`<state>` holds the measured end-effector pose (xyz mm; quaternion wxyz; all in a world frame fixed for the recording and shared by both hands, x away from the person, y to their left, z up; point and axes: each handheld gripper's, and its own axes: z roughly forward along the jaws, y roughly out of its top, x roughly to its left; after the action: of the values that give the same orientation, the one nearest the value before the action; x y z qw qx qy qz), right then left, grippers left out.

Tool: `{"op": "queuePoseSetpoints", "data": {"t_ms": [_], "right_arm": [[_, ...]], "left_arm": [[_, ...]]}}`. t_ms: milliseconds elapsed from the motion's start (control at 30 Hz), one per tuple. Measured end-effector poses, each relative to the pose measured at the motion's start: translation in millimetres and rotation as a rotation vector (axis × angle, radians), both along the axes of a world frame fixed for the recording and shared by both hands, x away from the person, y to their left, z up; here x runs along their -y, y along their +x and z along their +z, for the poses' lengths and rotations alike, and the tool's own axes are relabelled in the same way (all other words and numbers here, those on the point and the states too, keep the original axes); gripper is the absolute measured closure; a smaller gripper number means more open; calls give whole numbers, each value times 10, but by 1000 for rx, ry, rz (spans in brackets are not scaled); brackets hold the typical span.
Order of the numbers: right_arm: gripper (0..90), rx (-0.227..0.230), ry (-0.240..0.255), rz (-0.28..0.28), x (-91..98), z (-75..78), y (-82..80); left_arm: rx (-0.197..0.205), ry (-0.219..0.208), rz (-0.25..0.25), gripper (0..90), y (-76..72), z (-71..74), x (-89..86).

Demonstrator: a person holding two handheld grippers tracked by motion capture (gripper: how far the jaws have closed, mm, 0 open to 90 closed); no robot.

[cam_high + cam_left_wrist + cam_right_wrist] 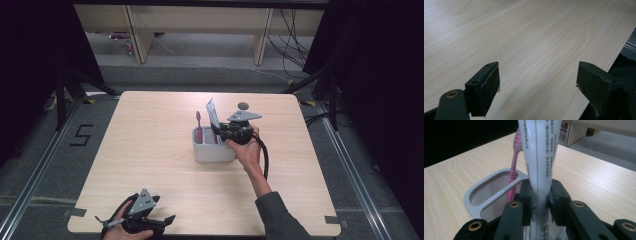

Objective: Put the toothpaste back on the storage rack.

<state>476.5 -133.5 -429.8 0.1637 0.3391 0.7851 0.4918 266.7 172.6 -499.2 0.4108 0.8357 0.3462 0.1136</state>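
A grey two-slot holder (212,149) stands mid-table. A pink toothbrush (199,125) stands upright in it, head up. My right gripper (223,131) is shut on a white toothpaste tube (213,114) that stands upright over the holder's right side. In the right gripper view the tube (541,157) is pinched between both pads, with the toothbrush (514,162) leaning on the holder's rim (477,192) just behind. My left gripper (135,220) rests at the table's near edge, left of centre, its jaws wide apart over bare wood (536,82).
A small dark round object (243,105) lies on the table behind the right gripper. The wooden table (150,150) has its near edge right under the left gripper. Wooden furniture legs and cables stand on the floor beyond the far edge.
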Motion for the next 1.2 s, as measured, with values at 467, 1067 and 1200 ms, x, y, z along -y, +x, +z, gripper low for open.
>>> {"op": "queuePoseSetpoints", "data": {"t_ms": [467, 1067, 1200], "right_arm": [[691, 24, -20, -17, 24, -18, -67], [628, 50, 73, -25, 299, 143, -259], [614, 42, 78, -18, 354, 181, -311]], "left_arm": [[22, 20, 9, 185, 2, 15, -16], [15, 19, 4, 185, 4, -3, -4], [15, 21, 3, 184, 7, -2, -5]]}}
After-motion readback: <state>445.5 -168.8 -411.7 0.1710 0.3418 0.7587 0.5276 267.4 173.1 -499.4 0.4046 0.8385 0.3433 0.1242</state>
